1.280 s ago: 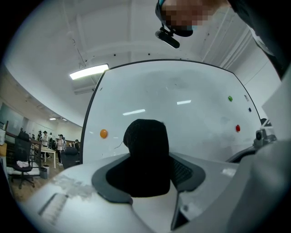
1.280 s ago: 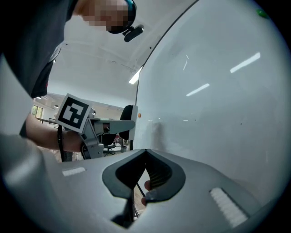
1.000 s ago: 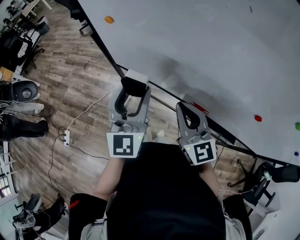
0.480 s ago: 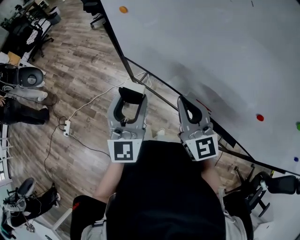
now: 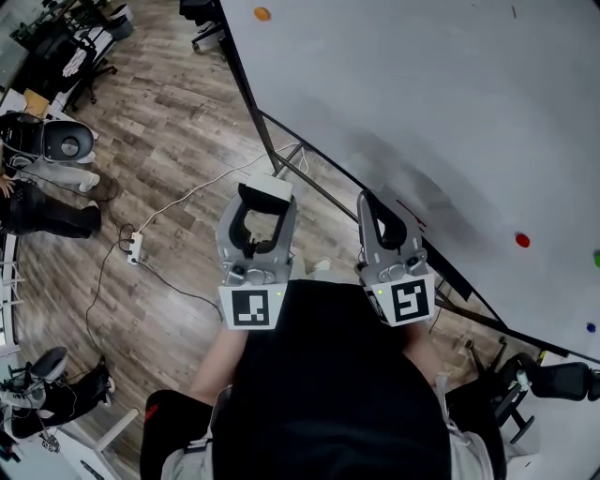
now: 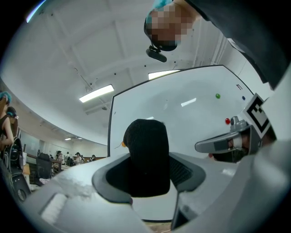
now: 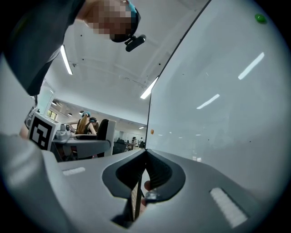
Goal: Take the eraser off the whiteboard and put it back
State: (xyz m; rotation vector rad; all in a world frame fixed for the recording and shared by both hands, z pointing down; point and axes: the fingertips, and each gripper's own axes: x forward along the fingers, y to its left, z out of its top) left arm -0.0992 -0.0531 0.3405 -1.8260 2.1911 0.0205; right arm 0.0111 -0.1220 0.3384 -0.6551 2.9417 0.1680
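Wood-plank floor (image 5: pixel 169 159) fills the left of the head view, and a whiteboard (image 5: pixel 422 94) slants across the upper right. An orange magnet (image 5: pixel 262 13) sits near the board's top edge, a red magnet (image 5: pixel 522 240) lower right, and a short red pen mark (image 5: pixel 409 211) lies between them, too small to read. A power strip (image 5: pixel 135 248) with its cable lies on the floor. The left gripper (image 5: pixel 263 202) clamps the eraser (image 5: pixel 266 187), pale back upward, over the floor just beside the board's lower edge and off its surface. The right gripper (image 5: pixel 368 200) has its jaws pressed together with nothing in them. Each marker cube (image 5: pixel 251 307) bears a black-and-white square pattern rather than lettering.

Seen from the left gripper view, the eraser (image 6: pixel 146 145) stands upright as a dark felt block between the jaws, both pads pressing its sides. Behind it the whiteboard (image 6: pixel 182 118) carries a green magnet (image 6: pixel 218 96) and the red magnet (image 6: pixel 227 121). The right gripper (image 6: pixel 218 144) reaches in from the right.

From the right gripper view, the right gripper's (image 7: pixel 145 157) jaws meet in a closed line, empty. The whiteboard (image 7: pixel 227 113) rises on the right with the green magnet (image 7: pixel 260 18) high up and the orange magnet (image 7: pixel 152 132) by its edge. A square-patterned cube (image 7: pixel 38 132) shows at far left.
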